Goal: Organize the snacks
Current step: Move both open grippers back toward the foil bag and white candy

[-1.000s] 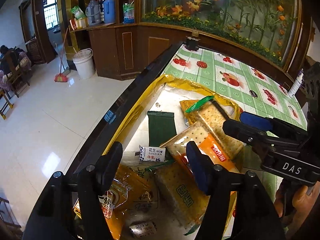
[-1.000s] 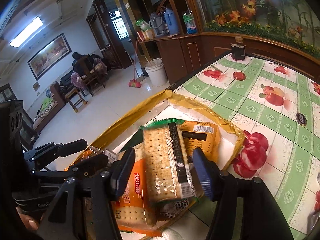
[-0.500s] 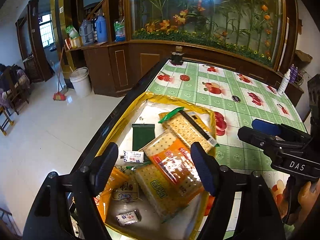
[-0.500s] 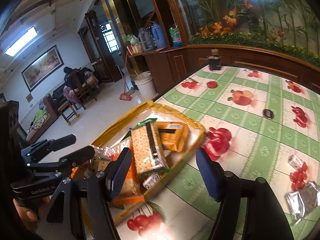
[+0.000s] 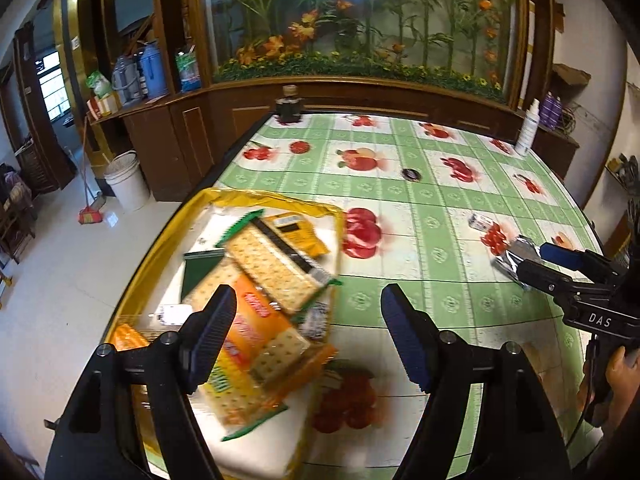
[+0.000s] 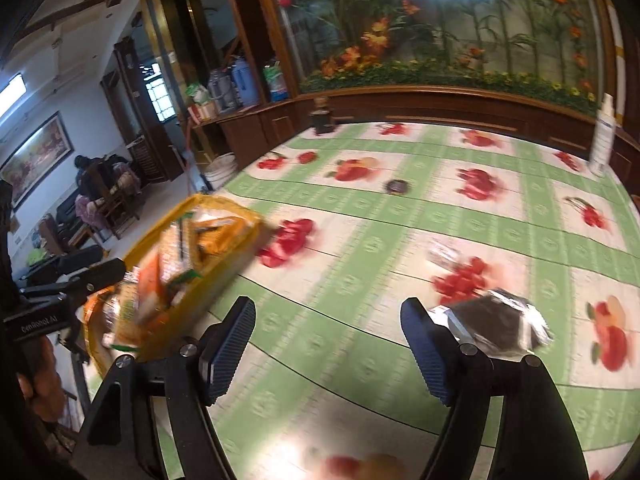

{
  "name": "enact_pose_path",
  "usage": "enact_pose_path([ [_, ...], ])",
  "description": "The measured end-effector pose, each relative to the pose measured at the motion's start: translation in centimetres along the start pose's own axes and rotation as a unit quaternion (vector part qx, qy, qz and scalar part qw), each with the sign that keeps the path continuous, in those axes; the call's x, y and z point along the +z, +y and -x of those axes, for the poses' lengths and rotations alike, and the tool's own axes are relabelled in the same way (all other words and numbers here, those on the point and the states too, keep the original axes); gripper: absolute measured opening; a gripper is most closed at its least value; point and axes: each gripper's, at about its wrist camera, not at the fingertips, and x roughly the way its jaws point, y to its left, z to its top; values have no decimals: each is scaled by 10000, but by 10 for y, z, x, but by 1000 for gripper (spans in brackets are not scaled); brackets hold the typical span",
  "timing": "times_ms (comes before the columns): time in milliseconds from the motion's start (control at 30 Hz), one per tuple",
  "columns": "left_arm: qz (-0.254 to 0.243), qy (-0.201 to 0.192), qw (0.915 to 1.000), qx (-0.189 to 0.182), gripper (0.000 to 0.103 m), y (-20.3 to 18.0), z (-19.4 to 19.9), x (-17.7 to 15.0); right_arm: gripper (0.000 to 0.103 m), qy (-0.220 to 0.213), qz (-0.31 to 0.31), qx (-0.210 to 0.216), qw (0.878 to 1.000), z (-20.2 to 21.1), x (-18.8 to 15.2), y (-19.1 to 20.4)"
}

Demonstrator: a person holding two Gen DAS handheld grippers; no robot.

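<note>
A yellow tray point(image 5: 248, 196) at the table's left edge holds several snack packets, among them a long cracker packet point(image 5: 276, 264) lying on an orange one point(image 5: 260, 312). My left gripper point(image 5: 310, 320) hangs open above the tray's right rim, nothing between its fingers. My right gripper point(image 6: 328, 320) is over the bare cloth right of the tray point(image 6: 224, 204), its jaws opening and empty. A silver and black packet point(image 6: 496, 328) lies just beyond its right finger. A small packet point(image 6: 444, 252) lies farther off. In the left wrist view the right gripper point(image 5: 560, 264) reaches beside the silver packet point(image 5: 510, 254).
The table wears a green checked cloth with fruit prints point(image 5: 432, 240). At the far edge stand a dark bottle point(image 5: 289, 106) and a white spray bottle point(image 5: 527, 128). A small dark round thing point(image 5: 411, 175) lies mid-table. A white bucket point(image 5: 126, 180) stands on the floor left.
Both grippers drew back from the tray and swung right over the cloth. Their jaws widened. The right wrist view went from the cracker packets to the silver packet.
</note>
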Motion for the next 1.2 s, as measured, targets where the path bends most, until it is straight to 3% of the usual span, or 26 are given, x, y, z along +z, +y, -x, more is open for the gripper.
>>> enact_pose_path([
  [267, -256, 396, 9978, -475, 75, -48, -25, 0, 79, 154, -483, -561, 9971, 13, -28, -78],
  [467, -530, 542, 9948, -675, 75, -85, -40, 5, 79, 330, -573, -634, 9958, 4, -33, -103],
  [667, -638, 544, 9941, -690, 75, -101, -52, 18, 81, 351, -596, -475, 9965, -7, -28, -98],
  [867, -511, 633, 9941, -712, 75, -101, -66, 27, 86, 129, -297, -658, 9973, -22, -2, -81],
  [1033, -480, 613, 9943, -722, 75, -100, -67, 32, 87, 482, 362, -1175, 9912, -62, 14, -65],
  [1200, -460, 649, 9938, -770, 75, -102, -75, 36, 87, 661, 476, -1513, 9851, -56, -2, -77],
])
